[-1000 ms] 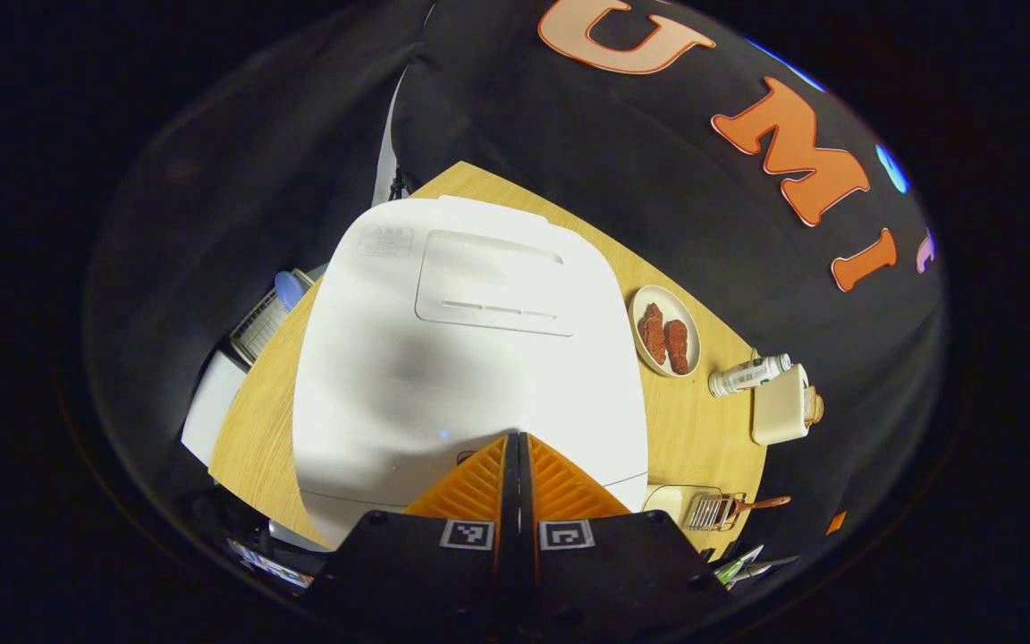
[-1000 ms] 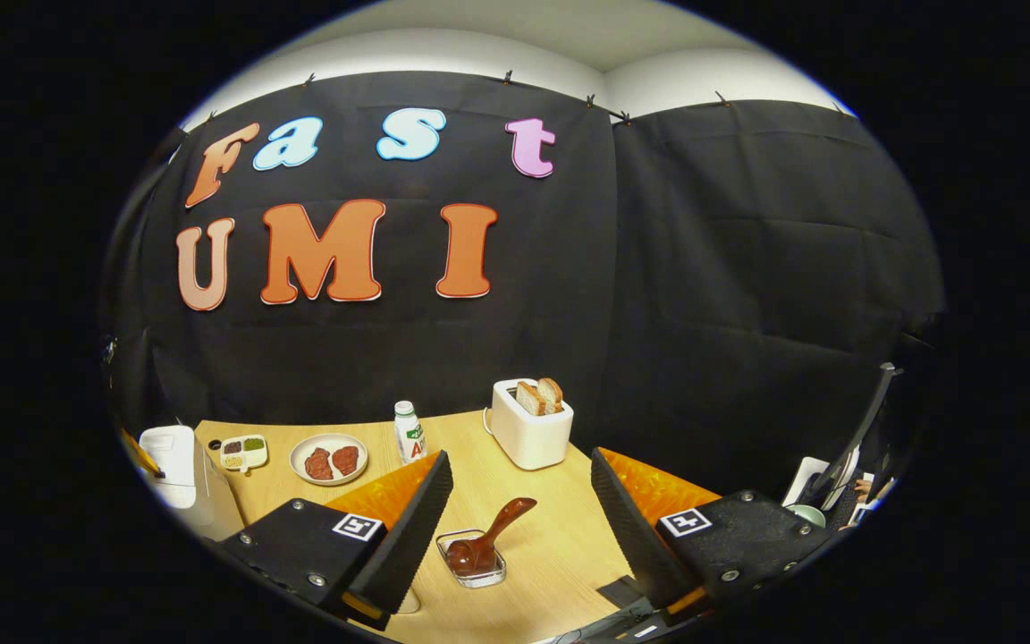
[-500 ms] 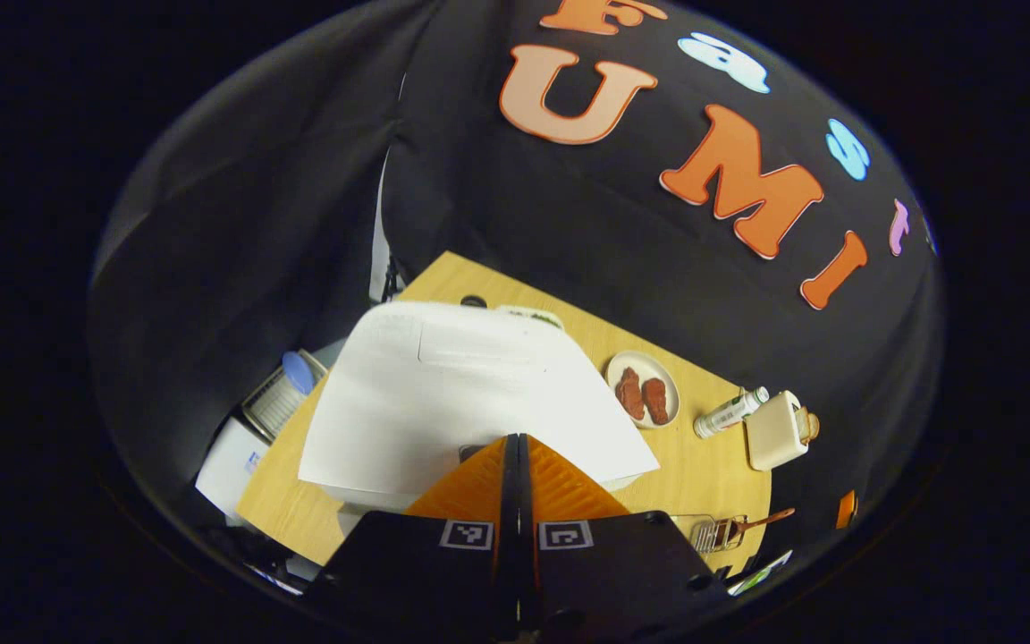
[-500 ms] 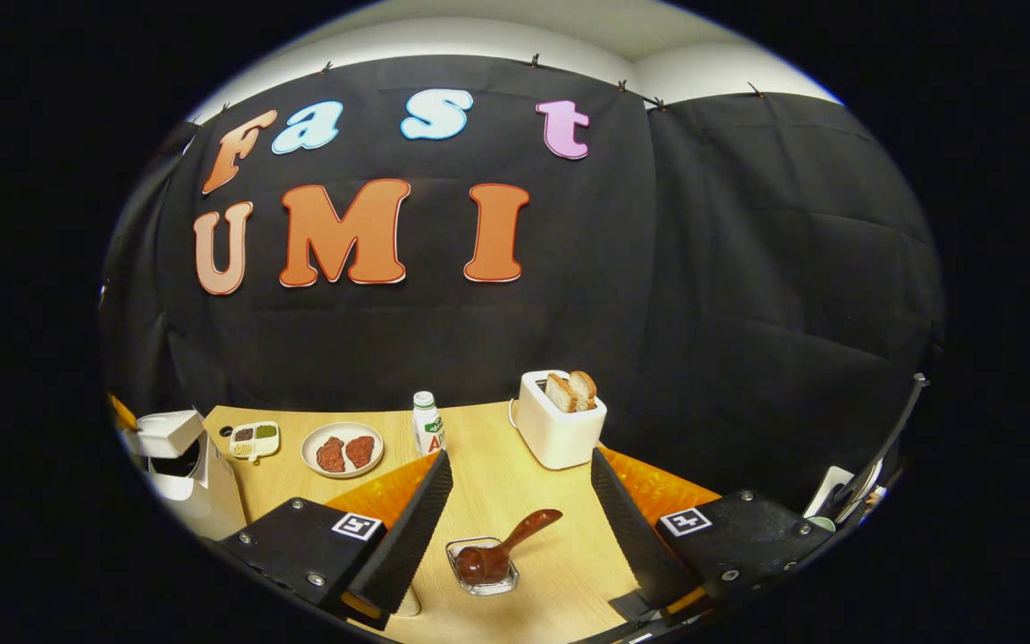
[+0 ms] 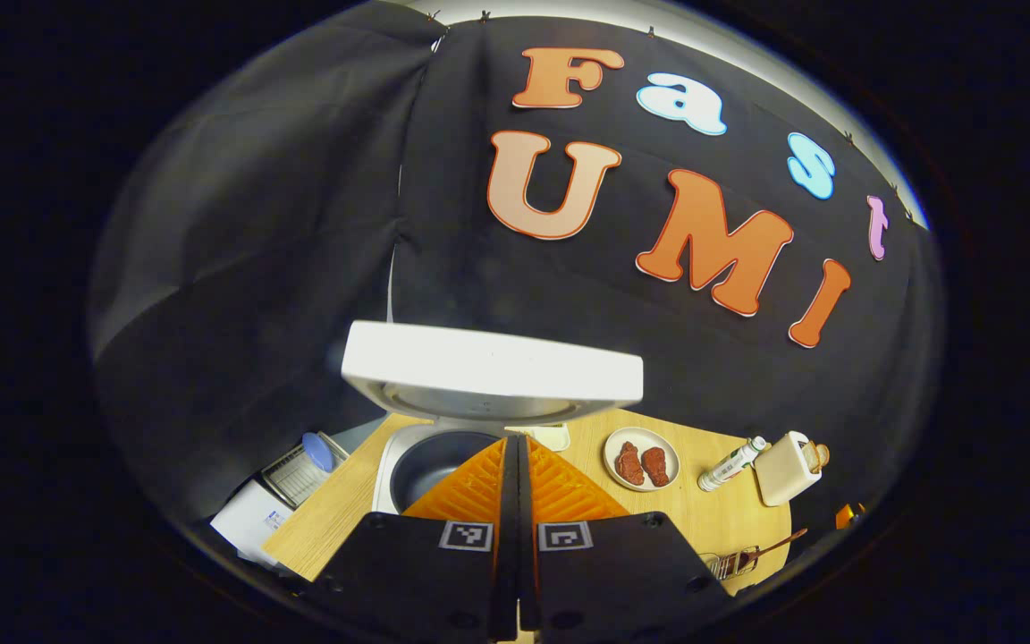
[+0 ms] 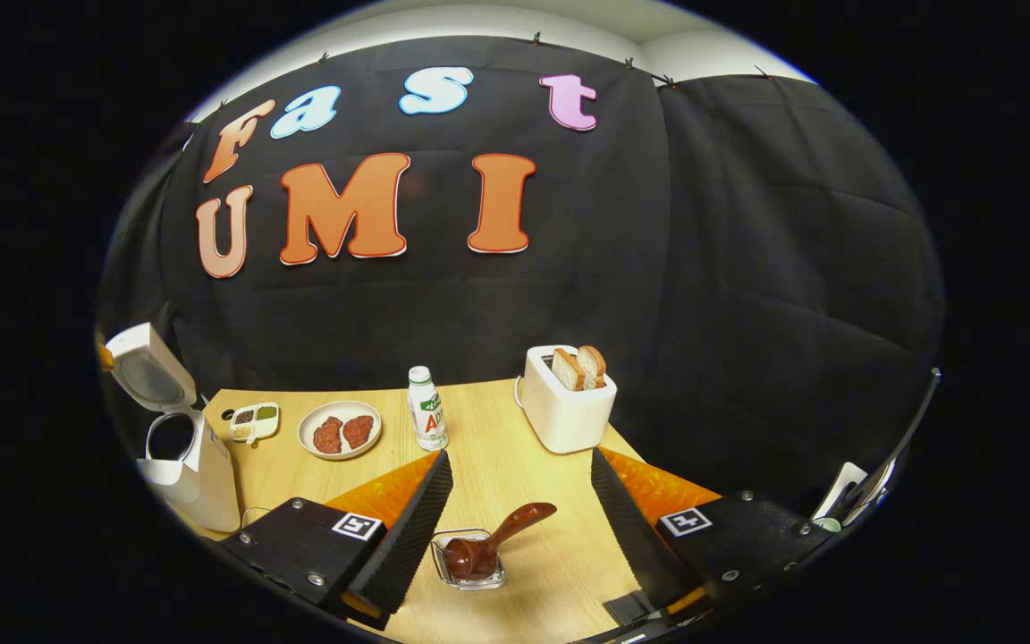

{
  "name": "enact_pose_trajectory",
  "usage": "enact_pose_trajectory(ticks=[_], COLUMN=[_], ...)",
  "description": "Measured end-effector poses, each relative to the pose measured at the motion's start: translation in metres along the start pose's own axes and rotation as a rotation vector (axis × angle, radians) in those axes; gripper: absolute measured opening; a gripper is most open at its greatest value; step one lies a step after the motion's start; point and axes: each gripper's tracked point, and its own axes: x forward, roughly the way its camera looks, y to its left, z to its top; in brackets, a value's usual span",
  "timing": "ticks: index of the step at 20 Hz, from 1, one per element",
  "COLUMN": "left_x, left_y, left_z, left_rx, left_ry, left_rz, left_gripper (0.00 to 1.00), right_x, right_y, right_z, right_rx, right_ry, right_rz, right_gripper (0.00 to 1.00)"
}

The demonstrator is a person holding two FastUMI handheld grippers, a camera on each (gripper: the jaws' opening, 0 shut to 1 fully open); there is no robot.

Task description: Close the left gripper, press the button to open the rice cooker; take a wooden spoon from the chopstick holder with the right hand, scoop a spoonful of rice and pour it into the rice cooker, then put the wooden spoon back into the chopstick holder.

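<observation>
- Since one second ago the lid (image 5: 492, 371) of the cooker (image 6: 202, 474) has sprung up; before, it lay flat under my left tongs (image 5: 517, 447), and now it stands raised and I see the empty pot (image 5: 430, 461) below it.
- Left tongs are pressed together, finger against finger, with nothing between them. They hang just above the front of the pot.
- Right tongs (image 6: 519, 501) are wide and hold nothing. They have come a little nearer to the table (image 6: 515, 447).
- Between their fingers I see the spoon (image 6: 493, 541). Its bowl sits in the small clear holder (image 6: 470, 563) and its handle leans up to the right, free to be taken.
- I judge the button step finished; the step in hand is taking the spoon.
- Next I must lower the right tongs over the handle, bring it between both fingers, and only then squeeze and lift it out.
- I cannot tell where the rice for scooping is.
</observation>
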Motion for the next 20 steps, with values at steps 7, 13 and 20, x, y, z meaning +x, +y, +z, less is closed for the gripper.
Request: enact_pose_trajectory(ticks=[7, 13, 20], left_x=[-0.043, -0.074, -0.095], left_y=[-0.019, -0.055, -0.078], left_z=[0.040, 0.050, 0.041], left_rx=[0.165, 0.315, 0.302], left_ry=[-0.228, -0.349, -0.416], left_rz=[0.063, 0.069, 0.091], left_gripper=[0.06, 0.63, 0.96], right_x=[0.019, 0.036, 0.054], right_y=[-0.002, 0.000, 0.012], right_z=[-0.037, -0.076, -0.113], right_rx=[0.008, 0.085, 0.172], right_ry=[0.089, 0.186, 0.252], right_rz=[0.039, 0.074, 0.150], right_gripper=[0.98, 0.97, 0.93])
